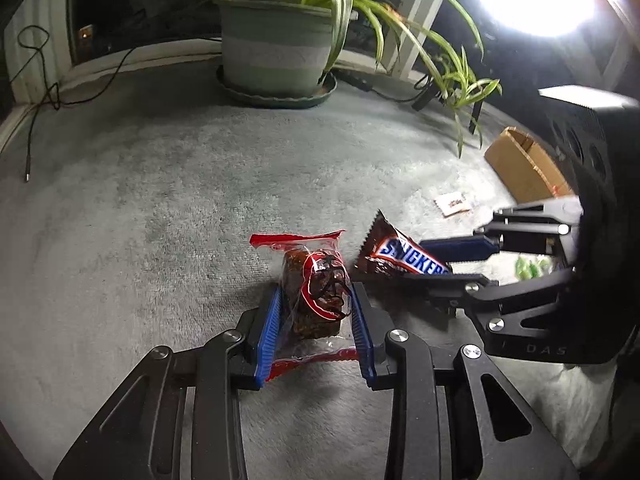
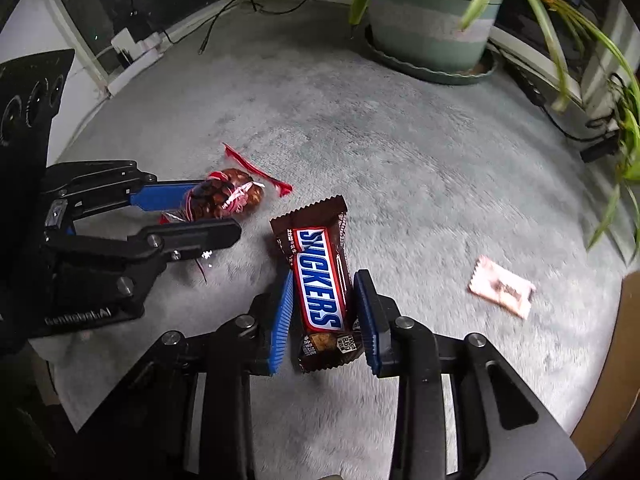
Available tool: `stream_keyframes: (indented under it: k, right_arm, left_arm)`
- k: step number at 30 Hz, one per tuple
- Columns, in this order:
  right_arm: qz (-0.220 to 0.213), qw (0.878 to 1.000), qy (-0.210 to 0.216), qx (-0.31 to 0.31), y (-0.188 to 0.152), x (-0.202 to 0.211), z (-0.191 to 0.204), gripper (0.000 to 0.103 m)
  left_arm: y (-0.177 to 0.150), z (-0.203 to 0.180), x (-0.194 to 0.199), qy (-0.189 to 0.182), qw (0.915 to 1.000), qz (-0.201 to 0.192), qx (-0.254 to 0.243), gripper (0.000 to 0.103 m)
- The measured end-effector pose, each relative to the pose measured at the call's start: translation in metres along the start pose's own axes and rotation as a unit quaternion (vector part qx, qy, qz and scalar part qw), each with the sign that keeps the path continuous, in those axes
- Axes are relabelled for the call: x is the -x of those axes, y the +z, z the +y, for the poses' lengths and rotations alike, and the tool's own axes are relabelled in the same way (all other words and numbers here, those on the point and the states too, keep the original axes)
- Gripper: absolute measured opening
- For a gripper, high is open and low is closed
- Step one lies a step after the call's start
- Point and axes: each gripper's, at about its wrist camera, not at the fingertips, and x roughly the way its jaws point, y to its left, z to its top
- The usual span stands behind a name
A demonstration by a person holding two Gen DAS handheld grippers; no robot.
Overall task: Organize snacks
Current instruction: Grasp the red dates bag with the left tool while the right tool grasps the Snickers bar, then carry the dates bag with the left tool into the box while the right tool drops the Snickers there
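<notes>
The brown glossy Snickers bar (image 2: pixel 320 280) lies on the grey plush carpet (image 2: pixel 400 160), clamped between the right gripper (image 2: pixel 324 292)'s ribbed blue fingers (image 2: pixel 282 312). Just beside it, the left gripper (image 1: pixel 316 300) holds the clear crinkly red-edged packet with a dark brown block (image 1: pixel 316 292). Sorting appears barely begun: neither snack is placed. A small pink flat sachet (image 2: pixel 502 286) remains loose; the open brown cardboard box (image 1: pixel 524 164), possibly the destination, sits well apart.

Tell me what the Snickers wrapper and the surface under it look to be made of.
Snickers wrapper: glossy printed plastic film, judging by its sheen and crimped, serrated ends. Surface: pale grey-green carpet or plush fabric, matte, with a fuzzy, brushed-looking nap.
</notes>
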Motion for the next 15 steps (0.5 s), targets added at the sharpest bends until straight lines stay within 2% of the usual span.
stream_keyframes:
  k: [8,15]
  right_arm:
    - [-0.049,0.998,0.001,-0.045,-0.022,0.055,-0.020,0.032]
    - [-0.093,0.991,-0.019,-0.089,-0.050,0.119,-0.055,0.032]
  left_arm:
    - [0.007,-0.025,0.023,-0.013,0.9995,-0.030,-0.004,0.032]
    - [0.022,-0.071,0.034,-0.045,0.9974,-0.053,-0.018,0.032]
